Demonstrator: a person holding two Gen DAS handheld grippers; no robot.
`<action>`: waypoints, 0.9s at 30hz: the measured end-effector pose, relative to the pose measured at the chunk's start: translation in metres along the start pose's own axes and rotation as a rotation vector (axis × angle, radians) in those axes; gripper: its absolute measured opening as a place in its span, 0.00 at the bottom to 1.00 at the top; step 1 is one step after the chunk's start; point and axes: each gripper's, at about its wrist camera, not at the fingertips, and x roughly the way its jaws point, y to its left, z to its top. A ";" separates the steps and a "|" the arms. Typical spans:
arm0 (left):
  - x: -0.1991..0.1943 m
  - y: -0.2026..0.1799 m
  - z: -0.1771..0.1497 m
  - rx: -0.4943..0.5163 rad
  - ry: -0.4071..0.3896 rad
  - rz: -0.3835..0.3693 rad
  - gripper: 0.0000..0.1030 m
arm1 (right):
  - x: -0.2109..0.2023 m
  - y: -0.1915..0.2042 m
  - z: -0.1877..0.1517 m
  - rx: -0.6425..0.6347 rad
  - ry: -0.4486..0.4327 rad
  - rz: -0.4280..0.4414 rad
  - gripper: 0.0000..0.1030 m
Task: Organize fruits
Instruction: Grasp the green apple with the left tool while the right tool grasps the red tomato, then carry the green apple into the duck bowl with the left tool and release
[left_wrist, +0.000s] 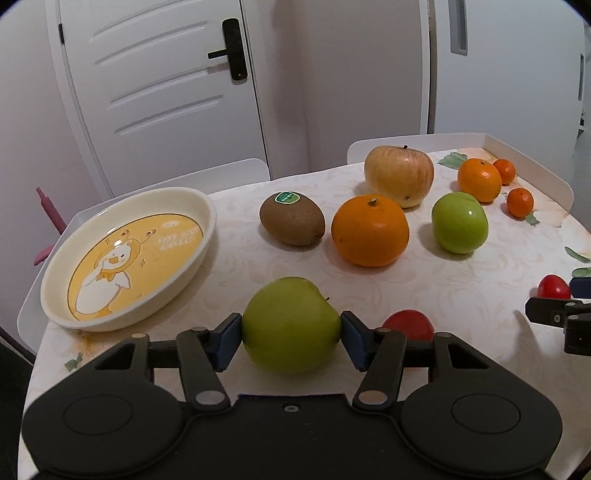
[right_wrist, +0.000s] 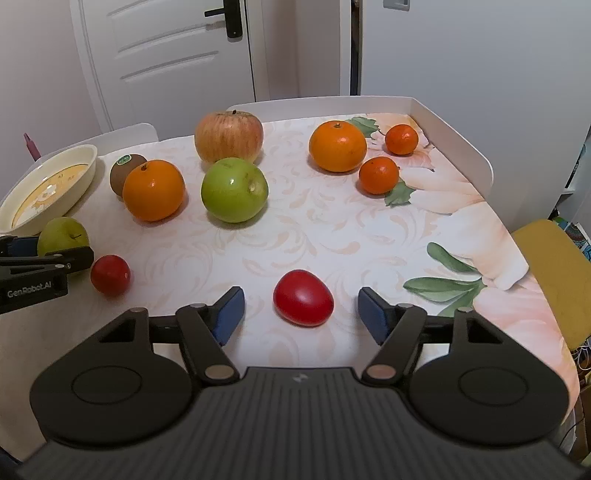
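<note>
Left gripper (left_wrist: 291, 334) clamped on the yellow-green apple (left_wrist: 291, 325), pads touching both sides; can't tell if it's lifted off the table (right_wrist: 332, 236). Duck plate (left_wrist: 125, 254) sits just far-left of it. Right gripper (right_wrist: 301, 312) spread wide, a red tomato (right_wrist: 303, 297) between the fingers, no contact. Second tomato (right_wrist: 110, 275) near left. Kiwi (left_wrist: 291, 218), oranges, green apple (left_wrist: 460, 222), red apple (left_wrist: 399, 175) further back.

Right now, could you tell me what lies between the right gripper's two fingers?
A red tomato-like fruit sits on the tablecloth between the open right gripper's fingers, touching neither, as the right wrist view shows.
</note>
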 end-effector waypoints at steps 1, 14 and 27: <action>-0.001 0.000 -0.001 -0.001 0.000 -0.001 0.60 | 0.000 0.001 0.000 -0.002 0.000 -0.003 0.79; -0.010 0.009 -0.009 -0.019 -0.003 0.024 0.60 | 0.003 0.006 0.003 -0.030 -0.012 -0.007 0.48; -0.043 0.038 0.001 -0.128 -0.043 0.099 0.60 | -0.007 0.039 0.044 -0.103 -0.048 0.074 0.48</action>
